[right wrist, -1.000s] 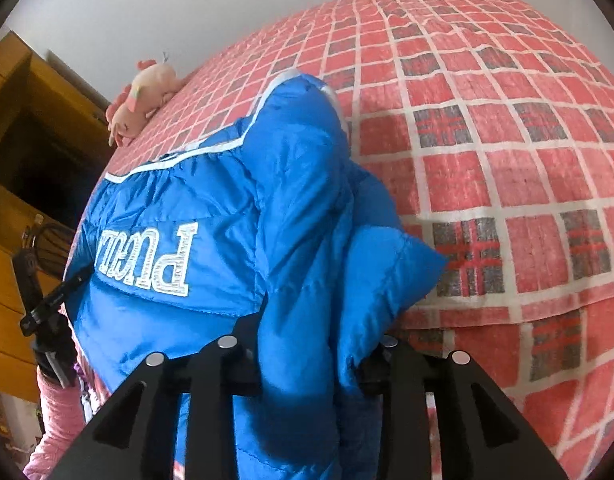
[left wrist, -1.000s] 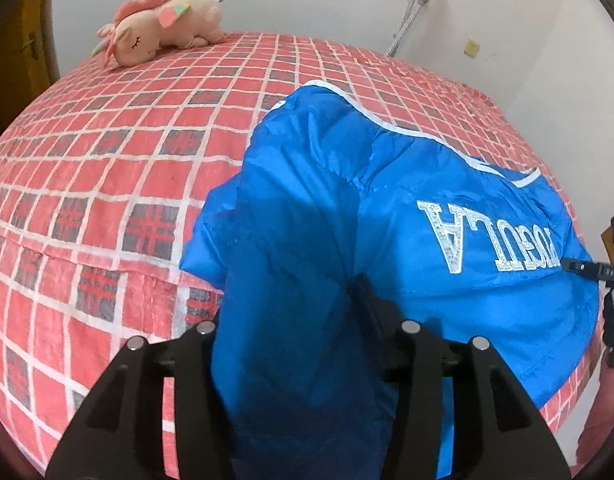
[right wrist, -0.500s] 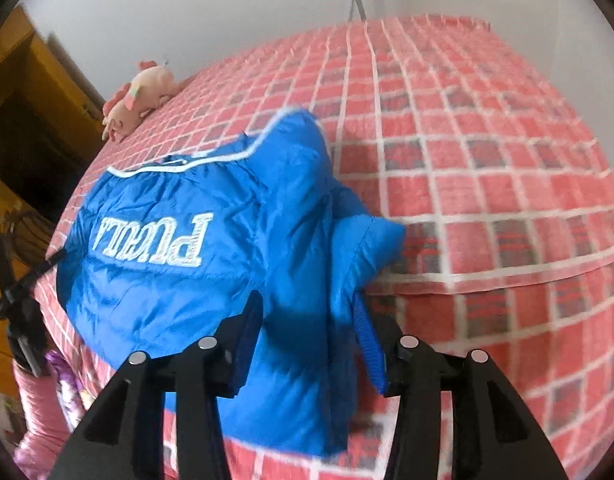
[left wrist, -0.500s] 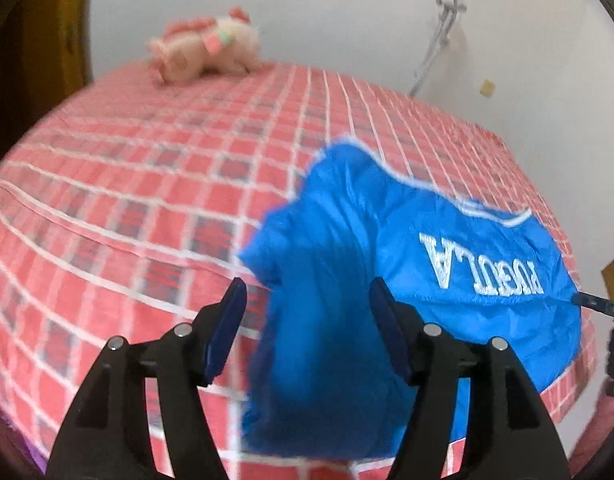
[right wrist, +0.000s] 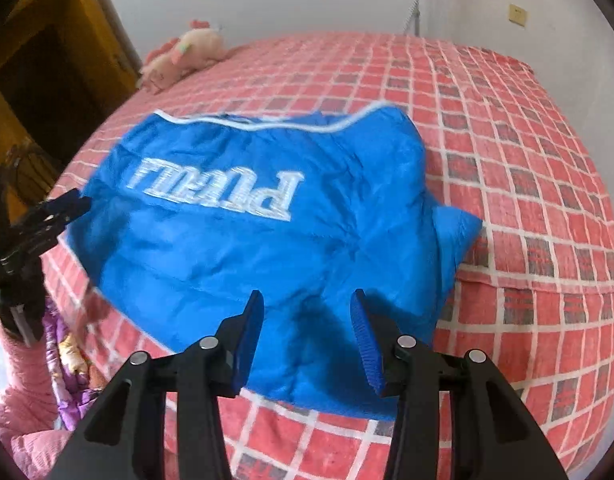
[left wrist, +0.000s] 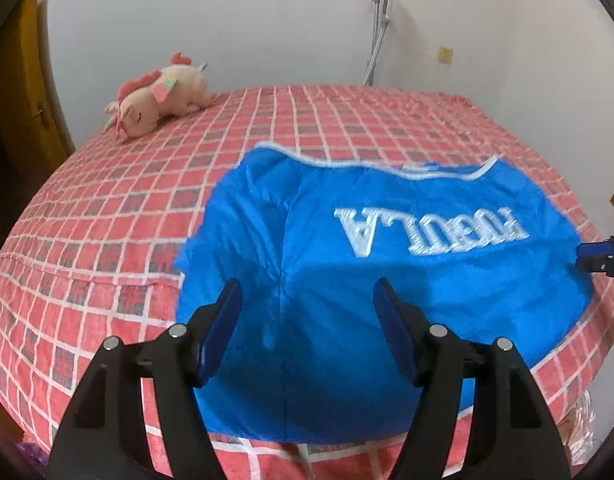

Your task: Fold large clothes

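A blue padded jacket (left wrist: 427, 280) with white lettering lies folded in a compact bundle on the red checked bed (left wrist: 107, 208), near its front edge. My left gripper (left wrist: 307, 284) hovers above the jacket's near left part; its jaws are opening, with nothing between them. In the right wrist view the jacket (right wrist: 247, 248) shows a sleeve end sticking out to the right. My right gripper (right wrist: 307, 294) hangs open above the near right part, holding nothing. Each gripper shows at the edge of the other's view: the right (left wrist: 603, 256), the left (right wrist: 55, 212).
A pink plush toy (left wrist: 159, 96) lies at the bed's far left corner. White walls stand behind the bed, with a pipe fitting (left wrist: 379, 20). Wooden furniture (right wrist: 47, 60) stands left of the bed. A person's pink sleeve (right wrist: 23, 380) and patterned cloth (right wrist: 67, 360) sit at the bed's front edge.
Both grippers held folds of the jacket a second ago; they have let go, opened and drawn up and back. The jacket now lies flat on the bed.
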Action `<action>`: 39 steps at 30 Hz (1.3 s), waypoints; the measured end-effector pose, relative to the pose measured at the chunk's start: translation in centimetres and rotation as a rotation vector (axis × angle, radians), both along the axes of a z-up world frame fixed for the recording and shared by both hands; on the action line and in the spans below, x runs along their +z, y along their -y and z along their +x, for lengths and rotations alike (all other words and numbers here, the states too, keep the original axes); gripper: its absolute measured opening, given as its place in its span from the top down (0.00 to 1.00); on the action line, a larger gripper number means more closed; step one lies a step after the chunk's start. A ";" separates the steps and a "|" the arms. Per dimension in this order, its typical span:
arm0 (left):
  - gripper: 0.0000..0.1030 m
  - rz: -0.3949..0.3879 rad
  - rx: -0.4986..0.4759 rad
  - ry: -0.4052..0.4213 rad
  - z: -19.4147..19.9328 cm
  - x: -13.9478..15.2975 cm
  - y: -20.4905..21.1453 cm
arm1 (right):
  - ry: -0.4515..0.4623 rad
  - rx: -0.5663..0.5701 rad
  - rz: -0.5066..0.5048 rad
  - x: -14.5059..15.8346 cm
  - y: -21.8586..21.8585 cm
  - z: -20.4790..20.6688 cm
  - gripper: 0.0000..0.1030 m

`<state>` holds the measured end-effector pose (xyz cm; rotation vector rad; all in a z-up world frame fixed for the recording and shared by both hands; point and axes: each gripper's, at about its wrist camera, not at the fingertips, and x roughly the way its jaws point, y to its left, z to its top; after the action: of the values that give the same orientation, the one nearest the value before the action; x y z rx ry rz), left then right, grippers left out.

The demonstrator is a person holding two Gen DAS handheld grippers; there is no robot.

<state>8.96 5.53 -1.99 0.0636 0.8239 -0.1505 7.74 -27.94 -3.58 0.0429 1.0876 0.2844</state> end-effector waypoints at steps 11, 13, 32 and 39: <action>0.34 -0.051 0.010 -0.083 1.5 -4.1 -1.8 | -0.041 -0.023 0.026 -3.5 0.3 0.3 0.57; 0.35 -0.044 0.016 -0.090 1.2 -3.4 -1.8 | -0.050 -0.030 0.039 -2.9 0.5 0.4 0.57; 0.19 -0.232 0.238 -0.302 -3.6 -3.3 -9.2 | -0.091 0.050 0.006 -1.7 -0.4 1.0 0.55; 0.18 -0.412 0.209 -0.333 -1.7 -4.9 -10.1 | -0.101 0.046 0.007 -2.0 -0.5 1.2 0.55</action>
<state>7.28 15.61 -6.91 -0.4448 1.1101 -0.1329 8.93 -27.39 -5.58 0.0388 1.1887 0.3298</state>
